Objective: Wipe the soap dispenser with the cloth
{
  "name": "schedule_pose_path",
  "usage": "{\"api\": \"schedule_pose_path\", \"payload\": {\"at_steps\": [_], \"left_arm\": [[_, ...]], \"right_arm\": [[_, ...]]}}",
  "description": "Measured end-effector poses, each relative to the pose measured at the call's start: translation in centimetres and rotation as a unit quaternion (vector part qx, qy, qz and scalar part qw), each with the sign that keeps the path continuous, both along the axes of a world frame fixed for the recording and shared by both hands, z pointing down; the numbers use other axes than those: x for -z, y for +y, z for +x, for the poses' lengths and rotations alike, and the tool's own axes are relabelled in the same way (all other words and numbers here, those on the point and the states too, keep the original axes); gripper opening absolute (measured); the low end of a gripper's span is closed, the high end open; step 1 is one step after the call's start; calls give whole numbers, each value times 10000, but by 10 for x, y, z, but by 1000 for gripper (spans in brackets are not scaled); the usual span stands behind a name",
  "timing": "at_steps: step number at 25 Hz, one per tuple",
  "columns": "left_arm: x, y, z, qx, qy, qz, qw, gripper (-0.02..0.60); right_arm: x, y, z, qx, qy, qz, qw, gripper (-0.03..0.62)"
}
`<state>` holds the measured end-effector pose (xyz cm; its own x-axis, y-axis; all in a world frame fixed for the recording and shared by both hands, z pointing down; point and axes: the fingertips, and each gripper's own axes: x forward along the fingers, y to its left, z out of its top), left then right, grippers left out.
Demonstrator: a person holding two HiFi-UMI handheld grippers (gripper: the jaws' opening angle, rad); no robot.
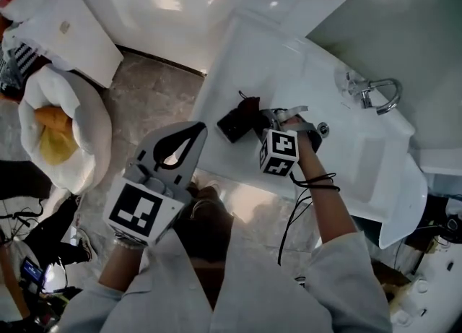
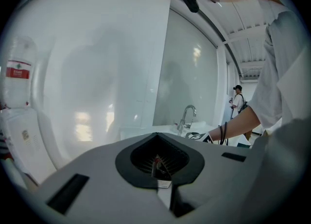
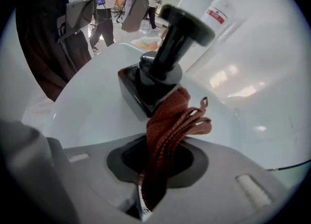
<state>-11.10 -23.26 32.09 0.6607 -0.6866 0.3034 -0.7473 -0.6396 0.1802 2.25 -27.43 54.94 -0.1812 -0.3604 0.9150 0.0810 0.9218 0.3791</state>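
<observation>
bright | wall glare | fisheye edges dark | near parts blurred

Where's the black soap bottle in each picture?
Head view: soap dispenser in the middle, on the white sink counter.
Left gripper view: not in it.
Right gripper view: soap dispenser upper middle, right behind the cloth.
Shared landmark: the white sink counter, in all three.

My left gripper and right gripper are grey, each carrying a white cube with black square markers. My sleeves are white. Black bands, perhaps cable, circle my right wrist.
</observation>
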Motion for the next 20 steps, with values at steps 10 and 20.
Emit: {"api": "schedule_pose_path", "payload": {"at_steps": [10,20], "left_arm": [[3,6,3,-90,44,19,9999,5],[11,5,10,-228,73,161,9996,5]], "right_arm": [[38,-4,32,-2357,-1425,-357,9607,83],[133,12,6,-2822,-2174,187,9342,83]]}}
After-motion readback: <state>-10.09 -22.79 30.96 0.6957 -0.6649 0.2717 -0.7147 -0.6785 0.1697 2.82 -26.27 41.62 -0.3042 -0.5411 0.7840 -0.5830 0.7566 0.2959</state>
